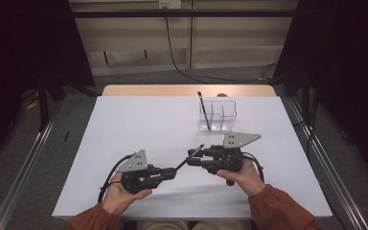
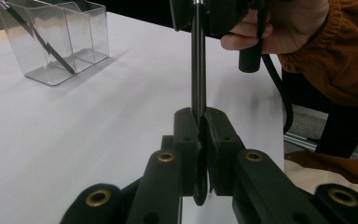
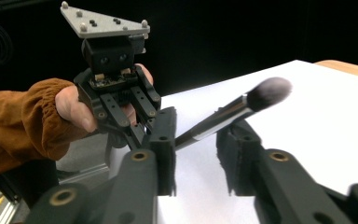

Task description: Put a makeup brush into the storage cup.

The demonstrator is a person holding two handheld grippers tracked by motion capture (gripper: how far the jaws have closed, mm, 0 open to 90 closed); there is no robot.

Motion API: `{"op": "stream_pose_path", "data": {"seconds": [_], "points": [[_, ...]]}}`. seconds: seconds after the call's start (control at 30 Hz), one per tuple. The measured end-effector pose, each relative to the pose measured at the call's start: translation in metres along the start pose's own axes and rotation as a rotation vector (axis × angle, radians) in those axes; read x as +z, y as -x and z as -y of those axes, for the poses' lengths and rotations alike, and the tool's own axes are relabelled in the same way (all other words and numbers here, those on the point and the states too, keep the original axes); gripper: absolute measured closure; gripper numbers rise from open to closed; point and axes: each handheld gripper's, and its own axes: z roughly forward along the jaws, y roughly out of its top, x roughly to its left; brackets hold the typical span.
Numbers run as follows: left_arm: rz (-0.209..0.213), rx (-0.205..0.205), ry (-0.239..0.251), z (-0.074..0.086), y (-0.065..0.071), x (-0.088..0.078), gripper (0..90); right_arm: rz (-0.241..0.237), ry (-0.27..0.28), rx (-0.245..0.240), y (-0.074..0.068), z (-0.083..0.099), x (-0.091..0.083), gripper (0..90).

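Observation:
A black-handled makeup brush (image 1: 182, 163) with a silver ferrule and a soft dark head (image 3: 269, 91) hangs above the white table (image 1: 139, 124) between my two grippers. My left gripper (image 1: 172, 171) is shut on the handle end (image 2: 197, 70), its jaws clamped on it in the left gripper view (image 2: 202, 119). My right gripper (image 1: 191, 157) faces it from the right. In the right gripper view its jaws (image 3: 198, 135) stand apart with the brush passing between them, close to the left jaw and with a gap to the right one.
A clear plastic organiser (image 1: 218, 116) with several compartments stands at the back of the table, a dark slim tool (image 1: 202, 108) leaning in its left compartment. The organiser (image 2: 60, 42) is at the upper left of the left gripper view. Both hands hover near the front edge.

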Motion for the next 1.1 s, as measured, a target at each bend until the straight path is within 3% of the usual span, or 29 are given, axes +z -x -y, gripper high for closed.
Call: {"op": "stream_pose_path", "data": {"seconds": [0.17,0.67,1.1], "points": [[0.000,0.008,-0.012,0.0021,0.0010,0.0032,84.0,-0.035,-0.004,0.019,0.0017,0.0013,0.0008,78.5],[-0.011,0.037,-0.043,0.0048,0.0012,0.0079,82.9,-0.096,0.006,0.067,-0.0001,0.0024,0.0051,84.3],[-0.038,0.019,-0.006,0.0048,0.0011,0.0062,70.4,-0.074,0.010,0.043,-0.0009,0.0003,0.0031,84.3]]}}
